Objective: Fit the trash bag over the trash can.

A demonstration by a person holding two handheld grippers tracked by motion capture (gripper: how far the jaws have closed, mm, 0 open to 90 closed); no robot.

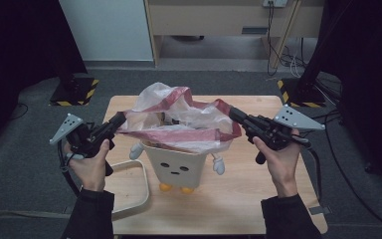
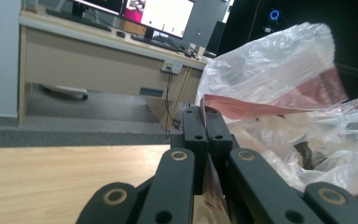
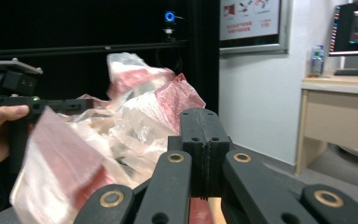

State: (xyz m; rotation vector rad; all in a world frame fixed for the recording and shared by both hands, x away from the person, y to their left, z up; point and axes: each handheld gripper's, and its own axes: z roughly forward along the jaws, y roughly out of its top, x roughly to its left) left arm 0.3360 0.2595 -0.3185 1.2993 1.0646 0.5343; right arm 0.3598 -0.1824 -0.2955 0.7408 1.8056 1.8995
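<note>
A small white bin (image 1: 178,168) with a drawn face, little arms and orange feet stands mid-table. A clear plastic bag with a red rim (image 1: 179,122) sits in it and is stretched wide above its mouth. My left gripper (image 1: 121,118) is shut on the rim's left end; in the left gripper view the jaws (image 2: 207,119) pinch red film, with the bag (image 2: 279,70) bulging to the right. My right gripper (image 1: 233,112) is shut on the rim's right end. Its own view shows shut jaws (image 3: 206,122), the bag (image 3: 144,107) beyond them and the left gripper (image 3: 51,105) far off.
A white loop-shaped frame (image 1: 143,184) lies on the wooden table (image 1: 258,199) left of the bin. Past the far edge are stand bases with yellow-black stripes (image 1: 74,92) and a wooden desk (image 1: 219,20) with cables.
</note>
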